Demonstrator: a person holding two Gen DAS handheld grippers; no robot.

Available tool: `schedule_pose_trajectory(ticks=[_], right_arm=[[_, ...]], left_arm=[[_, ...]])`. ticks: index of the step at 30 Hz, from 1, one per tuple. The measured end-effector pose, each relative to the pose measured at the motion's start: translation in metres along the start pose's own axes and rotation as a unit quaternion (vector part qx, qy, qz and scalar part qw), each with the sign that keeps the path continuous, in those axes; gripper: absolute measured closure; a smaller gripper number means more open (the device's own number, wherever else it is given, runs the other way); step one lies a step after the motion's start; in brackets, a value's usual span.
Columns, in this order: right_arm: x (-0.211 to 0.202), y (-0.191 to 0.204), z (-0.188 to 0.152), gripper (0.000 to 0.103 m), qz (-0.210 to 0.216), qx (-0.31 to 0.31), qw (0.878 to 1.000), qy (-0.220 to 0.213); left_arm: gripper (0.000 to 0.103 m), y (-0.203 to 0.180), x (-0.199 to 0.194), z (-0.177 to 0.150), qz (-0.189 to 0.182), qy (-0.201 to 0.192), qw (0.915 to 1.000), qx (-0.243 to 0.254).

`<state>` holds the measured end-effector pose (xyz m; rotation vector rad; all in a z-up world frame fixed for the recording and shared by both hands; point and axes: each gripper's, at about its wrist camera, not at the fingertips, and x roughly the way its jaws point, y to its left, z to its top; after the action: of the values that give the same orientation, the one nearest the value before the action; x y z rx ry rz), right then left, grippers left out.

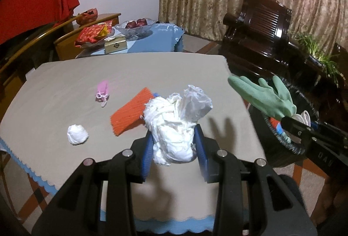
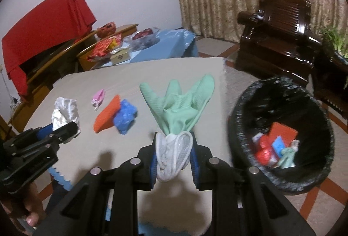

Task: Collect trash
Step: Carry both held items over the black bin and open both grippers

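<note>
Pinching the green glove [image 2: 177, 105], your right tool [image 2: 174, 149] sits nearer the bin [image 2: 282, 127] off the counter's right edge; your left tool [image 1: 174, 146] clamps white paper [image 1: 174, 123].

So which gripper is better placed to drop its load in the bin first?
Probably the right gripper: its green glove hangs beside the black bin, while the left gripper holds its white wad over the table.
</note>
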<state>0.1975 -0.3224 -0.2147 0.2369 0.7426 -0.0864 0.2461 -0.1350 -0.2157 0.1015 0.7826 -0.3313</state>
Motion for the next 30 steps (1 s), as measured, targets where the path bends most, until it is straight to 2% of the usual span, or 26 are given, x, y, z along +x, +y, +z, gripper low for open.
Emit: schedule_pose_trajectory(ticks=[10, 30], right_arm=[[-0.021, -0.067, 0.014, 0.078, -0.034, 0.013, 0.999, -0.016], [-0.009, -0.202, 0.013, 0.078, -0.087, 0.044, 0.995, 0.007]], left_arm=[[0.069, -0.068, 0.003, 0.016, -0.008, 0.004, 0.9999, -0.012], [0.068, -0.215, 0.055, 0.028, -0.065, 0.020, 0.9964, 0.051]])
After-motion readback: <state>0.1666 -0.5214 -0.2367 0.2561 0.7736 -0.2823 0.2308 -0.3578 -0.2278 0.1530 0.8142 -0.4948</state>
